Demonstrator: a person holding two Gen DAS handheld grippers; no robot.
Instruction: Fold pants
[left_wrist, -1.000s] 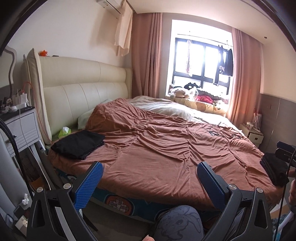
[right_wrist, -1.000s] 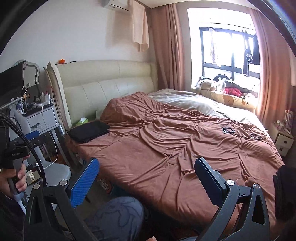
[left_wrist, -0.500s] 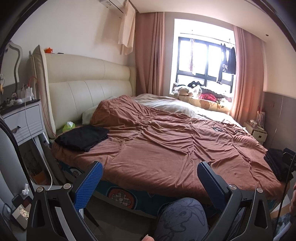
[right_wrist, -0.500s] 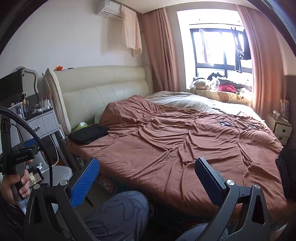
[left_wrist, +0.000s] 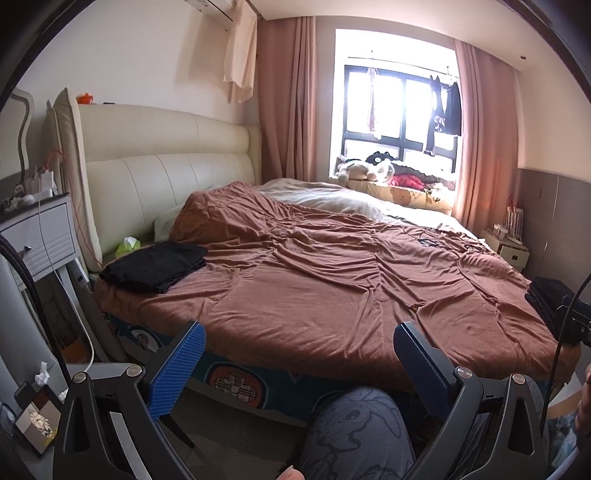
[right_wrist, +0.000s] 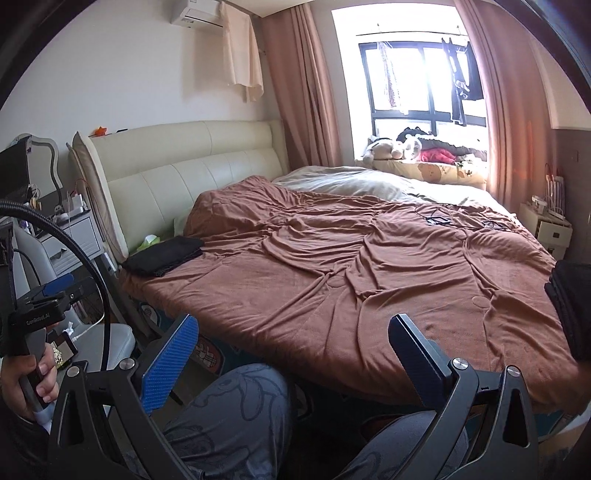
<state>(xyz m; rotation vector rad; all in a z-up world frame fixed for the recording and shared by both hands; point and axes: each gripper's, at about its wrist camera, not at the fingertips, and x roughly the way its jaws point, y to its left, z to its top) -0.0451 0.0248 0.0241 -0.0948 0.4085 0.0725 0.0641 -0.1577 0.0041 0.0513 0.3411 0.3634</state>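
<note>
A folded black garment (left_wrist: 155, 265) lies on the near left corner of the bed, by the headboard; it also shows in the right wrist view (right_wrist: 164, 255). A stack of dark folded cloth (left_wrist: 550, 297) sits at the bed's right edge, also in the right wrist view (right_wrist: 572, 306). My left gripper (left_wrist: 297, 349) is open and empty, held off the bed's near side above my knee. My right gripper (right_wrist: 291, 341) is open and empty, also short of the bed. The left gripper's handle (right_wrist: 40, 314) shows in my hand at the left.
The bed carries a rumpled brown blanket (left_wrist: 332, 280) with cables and a small device (right_wrist: 437, 220) on its far part. A white nightstand (left_wrist: 40, 236) stands at the left, a small cabinet (right_wrist: 546, 229) at the far right. My knees (right_wrist: 229, 417) are below the grippers.
Both grippers have tilted up and drawn back a little from the bed, so the bed sits lower in both views. Both stay open and empty.
</note>
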